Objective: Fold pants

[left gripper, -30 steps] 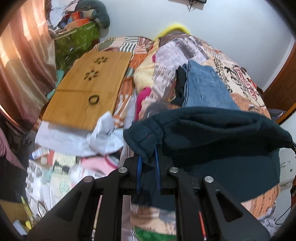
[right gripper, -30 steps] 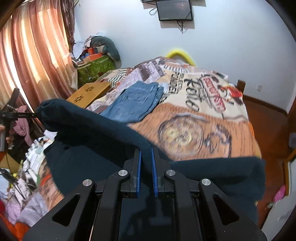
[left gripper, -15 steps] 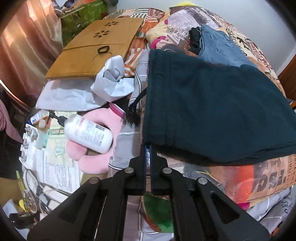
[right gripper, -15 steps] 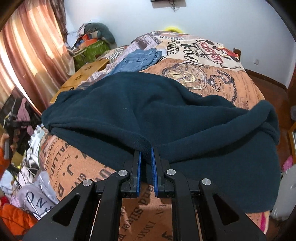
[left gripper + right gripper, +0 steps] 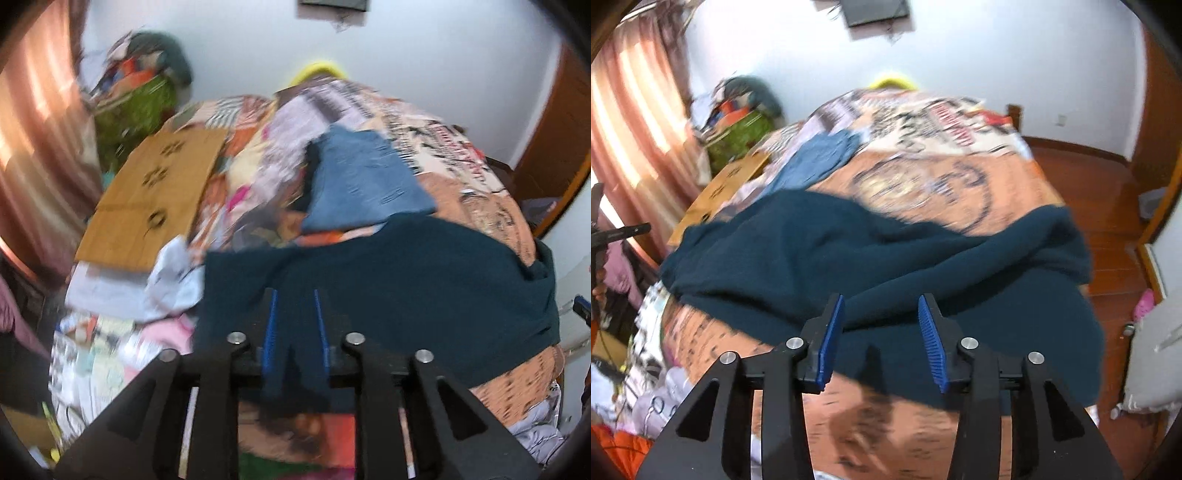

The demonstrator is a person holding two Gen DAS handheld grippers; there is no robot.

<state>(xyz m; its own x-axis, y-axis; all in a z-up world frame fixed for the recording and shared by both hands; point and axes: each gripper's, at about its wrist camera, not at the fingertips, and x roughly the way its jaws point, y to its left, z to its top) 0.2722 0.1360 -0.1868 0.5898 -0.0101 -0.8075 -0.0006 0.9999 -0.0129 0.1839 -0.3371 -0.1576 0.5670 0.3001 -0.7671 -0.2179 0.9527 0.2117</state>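
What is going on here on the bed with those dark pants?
A person with a tool in each hand is folding dark teal pants on a patterned bedspread. Both the left tool and right tool have just been opening; their pads stand apart over the cloth, not pressing it. Folded jeans lie farther back.

My left gripper (image 5: 295, 321) tilts downward, jaws just parting, nothing pinched. My right gripper (image 5: 881, 332) tilts down too, jaws opening wider, empty.
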